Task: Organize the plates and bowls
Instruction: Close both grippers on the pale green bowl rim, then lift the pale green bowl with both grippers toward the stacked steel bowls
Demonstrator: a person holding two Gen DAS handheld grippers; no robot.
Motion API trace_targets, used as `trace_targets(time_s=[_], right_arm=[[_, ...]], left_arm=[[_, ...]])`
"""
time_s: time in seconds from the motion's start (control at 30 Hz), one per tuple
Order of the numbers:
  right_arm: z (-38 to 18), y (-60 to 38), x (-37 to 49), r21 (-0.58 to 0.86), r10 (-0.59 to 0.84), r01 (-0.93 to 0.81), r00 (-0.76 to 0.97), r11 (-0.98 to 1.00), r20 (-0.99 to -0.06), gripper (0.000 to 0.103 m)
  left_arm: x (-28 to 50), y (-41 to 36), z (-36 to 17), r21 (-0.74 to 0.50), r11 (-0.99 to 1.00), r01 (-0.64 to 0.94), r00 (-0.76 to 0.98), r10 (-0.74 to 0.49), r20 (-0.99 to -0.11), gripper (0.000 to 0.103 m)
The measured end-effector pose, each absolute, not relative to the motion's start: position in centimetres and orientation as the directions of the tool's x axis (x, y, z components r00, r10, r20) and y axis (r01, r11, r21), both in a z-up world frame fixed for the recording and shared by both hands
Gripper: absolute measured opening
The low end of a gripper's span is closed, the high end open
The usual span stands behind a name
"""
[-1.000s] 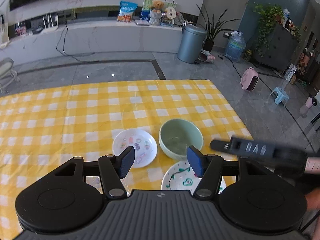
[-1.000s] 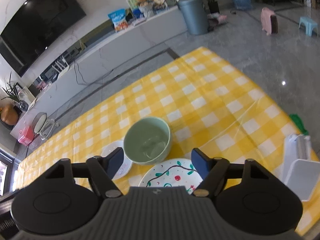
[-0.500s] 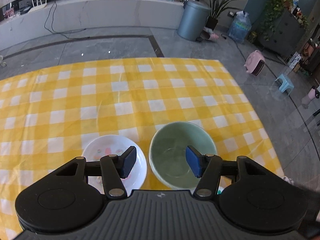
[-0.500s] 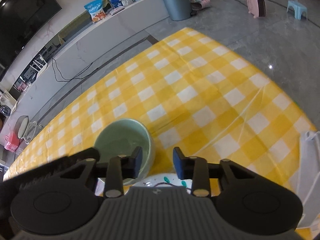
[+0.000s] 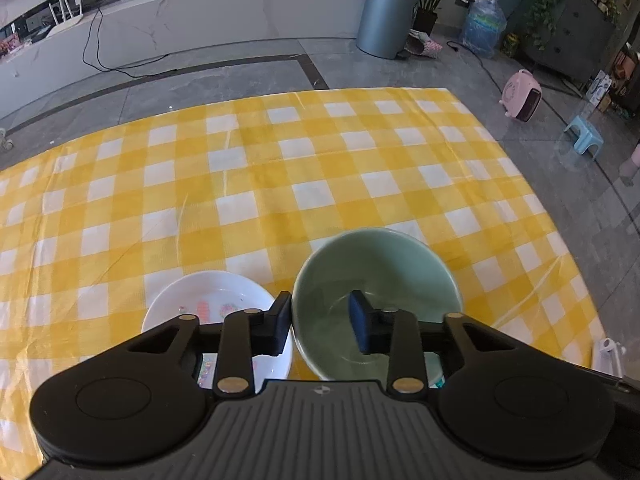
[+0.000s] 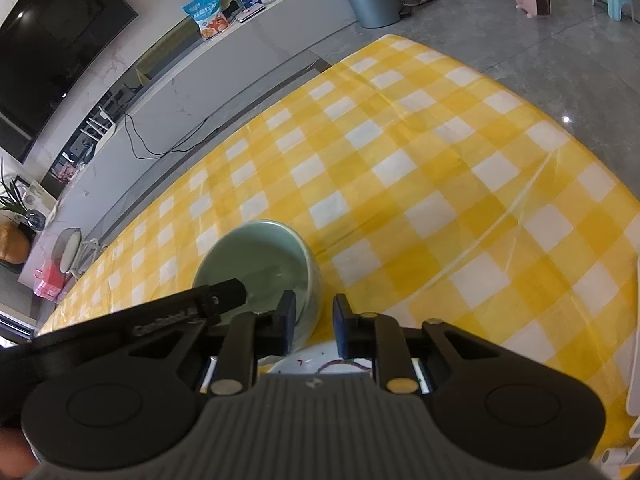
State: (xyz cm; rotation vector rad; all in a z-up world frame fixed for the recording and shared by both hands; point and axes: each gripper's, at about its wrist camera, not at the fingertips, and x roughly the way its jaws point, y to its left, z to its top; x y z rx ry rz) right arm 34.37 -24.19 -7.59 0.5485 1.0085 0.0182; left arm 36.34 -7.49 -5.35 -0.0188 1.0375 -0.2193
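Note:
A pale green bowl (image 5: 376, 280) stands on the yellow checked tablecloth (image 5: 280, 168). My left gripper (image 5: 320, 326) straddles its left rim, one finger outside and one inside, with the jaws still apart. A small white plate (image 5: 208, 300) with pastel marks lies just left of the bowl. In the right wrist view my right gripper (image 6: 314, 326) straddles the right rim of the green bowl (image 6: 260, 256), jaws narrowed around the wall; contact is unclear. A white plate with a vine pattern (image 6: 320, 362) lies under that gripper. The left gripper's finger (image 6: 200, 308) reaches into the bowl.
A white rack (image 6: 634, 344) stands at the table's right edge, also seen in the left wrist view (image 5: 608, 354). The tablecloth stretches away beyond the bowl. On the floor past the table are a grey bin (image 5: 386, 16), a pink heater (image 5: 522, 96) and a blue stool (image 5: 584, 132).
Both grippers have come down and forward onto the green bowl. Both pairs of jaws have narrowed, the left over the left rim and the right over the right rim.

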Motion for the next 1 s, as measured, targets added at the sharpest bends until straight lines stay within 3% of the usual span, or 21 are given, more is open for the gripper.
trace_targets(time_s=[0.33, 1.0], right_arm=[[-8.4, -24.2, 35.0, 0.462, 0.286, 0.222, 0.541, 0.858, -0.791, 0.012], [-7.6, -25.9, 34.0, 0.507, 0.295, 0.256, 0.571, 0.823, -0.766, 0.009]], left_arm=[[36.7, -8.2, -6.5, -0.045, 0.986, 0.162, 0.484, -0.119, -0.867, 0.014], [35.2, -9.1, -4.1, -0.045, 0.985, 0.166, 0.538, -0.128, -0.833, 0.008]])
